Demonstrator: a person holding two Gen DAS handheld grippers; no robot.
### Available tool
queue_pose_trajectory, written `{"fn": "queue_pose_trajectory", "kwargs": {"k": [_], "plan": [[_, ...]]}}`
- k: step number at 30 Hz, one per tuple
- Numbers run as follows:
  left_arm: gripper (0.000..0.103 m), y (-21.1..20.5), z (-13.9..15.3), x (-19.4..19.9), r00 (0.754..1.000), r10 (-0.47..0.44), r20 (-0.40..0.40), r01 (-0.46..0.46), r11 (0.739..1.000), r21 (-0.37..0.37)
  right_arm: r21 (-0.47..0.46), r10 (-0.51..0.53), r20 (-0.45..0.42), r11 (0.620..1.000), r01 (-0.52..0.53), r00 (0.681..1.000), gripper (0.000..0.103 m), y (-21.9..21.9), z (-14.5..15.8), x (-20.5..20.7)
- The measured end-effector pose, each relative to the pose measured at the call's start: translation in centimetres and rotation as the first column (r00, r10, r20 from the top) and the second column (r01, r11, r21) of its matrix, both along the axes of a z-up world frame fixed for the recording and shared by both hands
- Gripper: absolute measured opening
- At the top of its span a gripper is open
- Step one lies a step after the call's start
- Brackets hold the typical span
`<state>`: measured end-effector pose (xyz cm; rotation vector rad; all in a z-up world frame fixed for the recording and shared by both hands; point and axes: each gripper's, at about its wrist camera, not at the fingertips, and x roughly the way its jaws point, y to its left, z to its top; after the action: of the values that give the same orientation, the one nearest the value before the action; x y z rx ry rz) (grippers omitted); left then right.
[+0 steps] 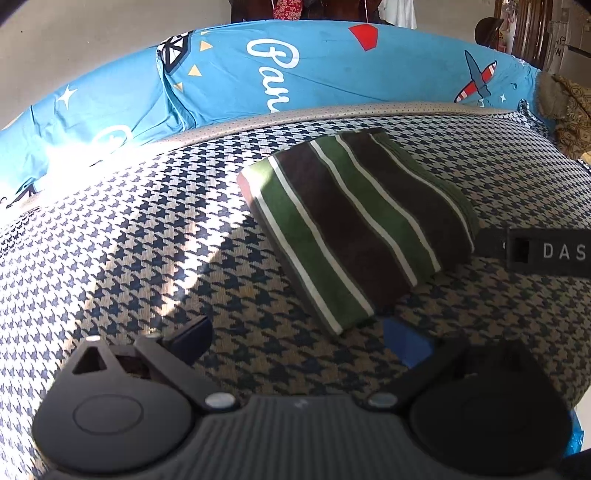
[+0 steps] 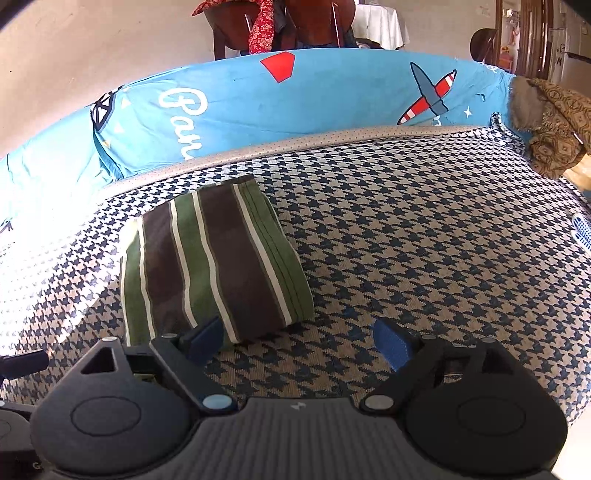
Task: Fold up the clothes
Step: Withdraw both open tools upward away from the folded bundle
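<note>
A folded garment [image 1: 354,225] with green, brown and white stripes lies flat on the houndstooth-covered surface [image 1: 129,240]. In the left wrist view it sits ahead and to the right of my left gripper [image 1: 301,341], which is open with nothing between its blue pads. Part of the right gripper's black body [image 1: 546,251] shows at the right edge beside the garment. In the right wrist view the folded garment [image 2: 214,262] is ahead on the left, and my right gripper [image 2: 299,341] is open; its left fingertip [image 2: 207,334] overlaps the garment's near edge.
A blue printed sheet [image 2: 295,99] rises behind the houndstooth surface, with a grey dotted band [image 2: 332,142] along its foot. A brown patterned cloth [image 2: 554,129] is bunched at the far right corner. Chairs and hanging clothes [image 2: 266,26] stand beyond.
</note>
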<state>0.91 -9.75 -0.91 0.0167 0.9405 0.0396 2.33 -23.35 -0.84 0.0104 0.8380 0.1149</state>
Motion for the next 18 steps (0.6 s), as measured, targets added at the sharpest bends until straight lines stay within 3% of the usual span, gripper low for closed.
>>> {"fn": "queue_pose_trajectory", "kwargs": {"k": [6,18], "plan": [[0.103,-0.21,-0.52,0.26,0.999,0.002,-0.041,-0.004,0.999,-0.047,-0.022,0.003,-0.018,1.000,-0.003,1.000,0.089,-0.38,-0.44,0.07],[0.103,-0.79,-1.04,0.37,0.997,0.002,-0.071,-0.005,0.999,-0.044,-0.025,0.011,-0.048,1.000,-0.012,0.999,0.089,0.09,-0.80,0.34]]}}
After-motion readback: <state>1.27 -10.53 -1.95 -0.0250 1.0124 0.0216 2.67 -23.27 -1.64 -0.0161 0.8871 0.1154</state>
